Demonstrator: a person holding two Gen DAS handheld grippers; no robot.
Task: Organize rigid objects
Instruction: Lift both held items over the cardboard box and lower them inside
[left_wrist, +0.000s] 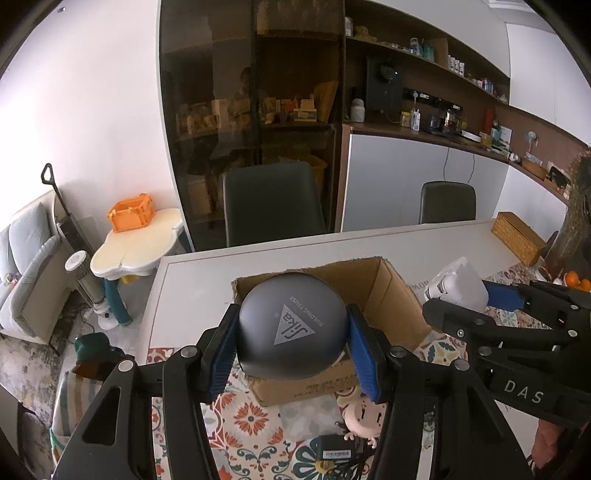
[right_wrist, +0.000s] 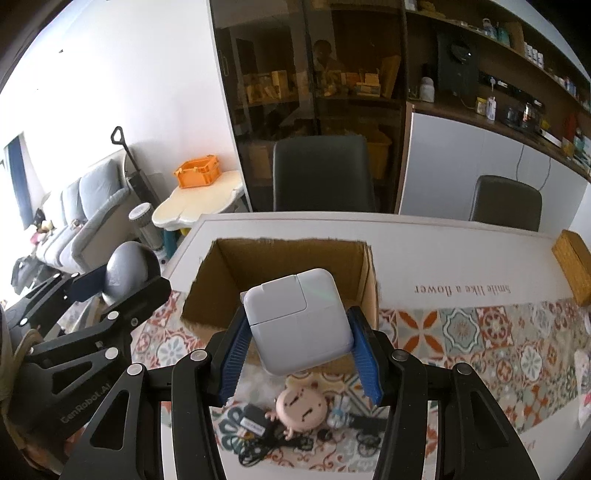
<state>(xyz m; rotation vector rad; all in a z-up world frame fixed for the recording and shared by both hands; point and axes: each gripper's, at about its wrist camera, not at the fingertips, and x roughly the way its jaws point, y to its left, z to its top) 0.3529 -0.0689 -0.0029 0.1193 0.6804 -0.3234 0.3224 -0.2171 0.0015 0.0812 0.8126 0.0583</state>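
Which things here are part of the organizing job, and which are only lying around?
Part of the job:
- dark grey round case in the left gripper
- white power adapter in the right gripper
- cardboard box

Lying around:
- wicker box
- orange crate
- two chairs

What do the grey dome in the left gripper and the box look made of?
Grey dome: likely hard plastic, matte; smooth shell, soft sheen, printed logo. Box: brown corrugated cardboard; ragged torn rim, dull fibrous walls.
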